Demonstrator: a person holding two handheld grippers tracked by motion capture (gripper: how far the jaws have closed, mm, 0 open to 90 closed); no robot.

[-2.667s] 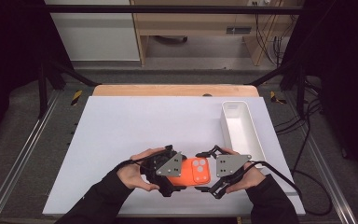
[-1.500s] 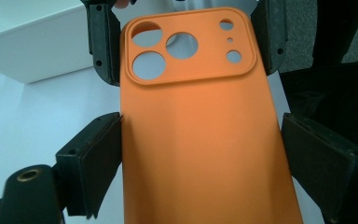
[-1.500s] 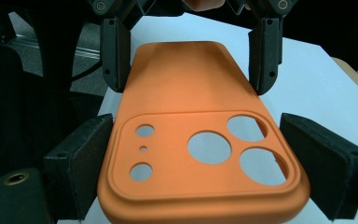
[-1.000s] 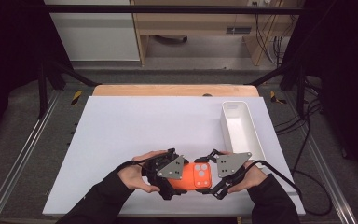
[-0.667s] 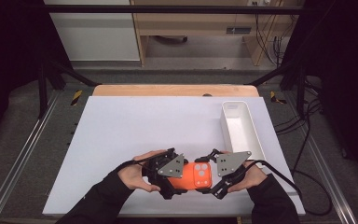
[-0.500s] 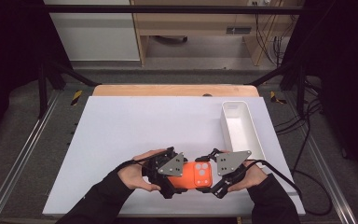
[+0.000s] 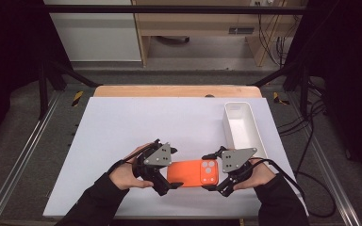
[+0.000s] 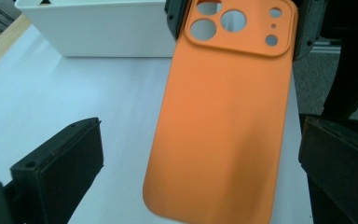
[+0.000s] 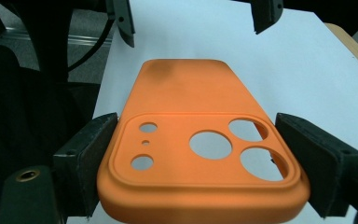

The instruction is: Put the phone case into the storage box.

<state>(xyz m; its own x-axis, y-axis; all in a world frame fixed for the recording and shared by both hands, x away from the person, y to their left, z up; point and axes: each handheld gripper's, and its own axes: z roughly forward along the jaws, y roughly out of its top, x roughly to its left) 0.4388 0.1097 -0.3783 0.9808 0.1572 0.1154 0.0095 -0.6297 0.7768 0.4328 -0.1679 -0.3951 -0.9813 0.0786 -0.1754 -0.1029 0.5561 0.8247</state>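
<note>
Orange phone case point(image 7: 192, 173) held over the desk point(image 7: 122, 122) by the right claw point(image 7: 217, 181)

The right claw pinches the case's camera-cutout end by its two long edges. The left claw point(image 7: 166, 184), its jaws just opened wide, flanks the case's plain end without touching. The white tray point(image 7: 241, 126) stands beyond the case's camera end; open desk spreads past the case's far edge.

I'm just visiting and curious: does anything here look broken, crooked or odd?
Nothing stands out. The orange silicone phone case looks intact, its camera end clamped by the right gripper; the left gripper stands open around its other end.
</note>
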